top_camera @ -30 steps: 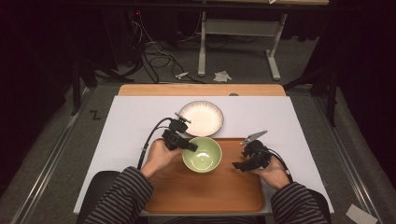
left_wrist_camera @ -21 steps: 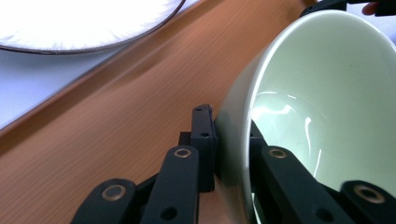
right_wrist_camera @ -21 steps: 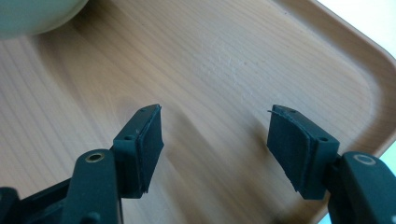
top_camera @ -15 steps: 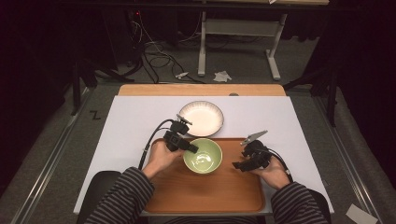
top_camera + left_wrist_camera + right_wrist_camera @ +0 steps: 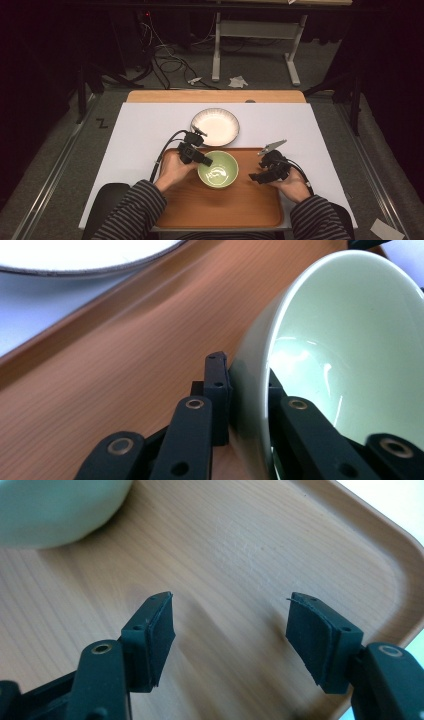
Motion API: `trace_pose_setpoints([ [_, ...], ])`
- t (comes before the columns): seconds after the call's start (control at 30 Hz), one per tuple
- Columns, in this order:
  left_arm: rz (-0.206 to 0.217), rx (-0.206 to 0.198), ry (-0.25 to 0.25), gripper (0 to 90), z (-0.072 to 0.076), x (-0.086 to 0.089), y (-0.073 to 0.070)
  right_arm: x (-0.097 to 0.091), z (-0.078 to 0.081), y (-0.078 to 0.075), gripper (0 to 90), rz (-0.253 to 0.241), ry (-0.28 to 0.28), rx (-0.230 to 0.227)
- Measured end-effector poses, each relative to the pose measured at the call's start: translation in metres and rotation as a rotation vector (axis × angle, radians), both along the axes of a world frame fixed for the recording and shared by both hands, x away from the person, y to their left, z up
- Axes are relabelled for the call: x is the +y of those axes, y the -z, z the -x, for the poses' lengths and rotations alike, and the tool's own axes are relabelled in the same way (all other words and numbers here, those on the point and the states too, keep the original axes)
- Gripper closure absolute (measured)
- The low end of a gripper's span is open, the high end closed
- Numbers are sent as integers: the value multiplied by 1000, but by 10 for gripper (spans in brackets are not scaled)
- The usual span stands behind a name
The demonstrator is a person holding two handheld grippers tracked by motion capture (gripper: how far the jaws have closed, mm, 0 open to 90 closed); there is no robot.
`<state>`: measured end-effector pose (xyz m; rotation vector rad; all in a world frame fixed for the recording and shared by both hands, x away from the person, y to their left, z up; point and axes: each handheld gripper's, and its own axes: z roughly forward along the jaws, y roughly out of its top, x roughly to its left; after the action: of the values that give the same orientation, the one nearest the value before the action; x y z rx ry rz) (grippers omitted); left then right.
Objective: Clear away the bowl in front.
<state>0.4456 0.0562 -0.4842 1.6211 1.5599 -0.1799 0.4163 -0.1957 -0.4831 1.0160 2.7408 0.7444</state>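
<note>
My left gripper (image 5: 206, 161) is clamped on the rim of the pale green glazed ceramic bowl (image 5: 218, 169), one jaw pressed against the outer wall and the other inside, as the left gripper view shows plainly. In that view the bowl (image 5: 345, 365) looks tipped, though the camera may be the tilted one, and I cannot tell whether the base has left the wood. The bowl sits over the far half of the shallow wooden tray with rounded corners (image 5: 220, 207), near its far edge. Just beyond that edge, on the white tabletop (image 5: 140, 130), lies the round white plate with a thin dark rim (image 5: 215, 126), empty.

My right gripper (image 5: 256, 176) hovers just right of the bowl, jaws spread wide with nothing but bare tray (image 5: 260, 545) between them.

So the grasp is made; I judge the carrying itself is not yet done, and the plate looks the likely place to set the bowl.
</note>
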Motion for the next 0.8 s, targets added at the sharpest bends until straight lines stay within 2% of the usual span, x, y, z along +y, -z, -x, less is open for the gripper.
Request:
trace_pose_setpoints([
  [0.13,-1,16,-2,818,-1,-1,4,-1,0,0,371,-1,-1,-3],
  [0.17,-36,19,96,819,-1,5,4,-1,0,0,371,-1,0,-2],
  [0.2,4,24,1,819,-2,-2,6,-1,0,0,371,-1,0,-2],
  [0.4,22,46,-4,780,-3,0,10,0,1,0,371,2,0,-3],
  [0.43,9,42,7,769,-2,0,11,0,1,0,371,3,-1,-3],
  [0.57,3,25,5,738,0,-1,10,0,1,0,371,3,-4,-5],
  [0.77,-5,3,5,624,3,0,6,0,1,-1,371,0,-4,-4],
  [0.8,-22,-5,64,607,4,4,3,0,1,-1,371,1,-4,-4],
])
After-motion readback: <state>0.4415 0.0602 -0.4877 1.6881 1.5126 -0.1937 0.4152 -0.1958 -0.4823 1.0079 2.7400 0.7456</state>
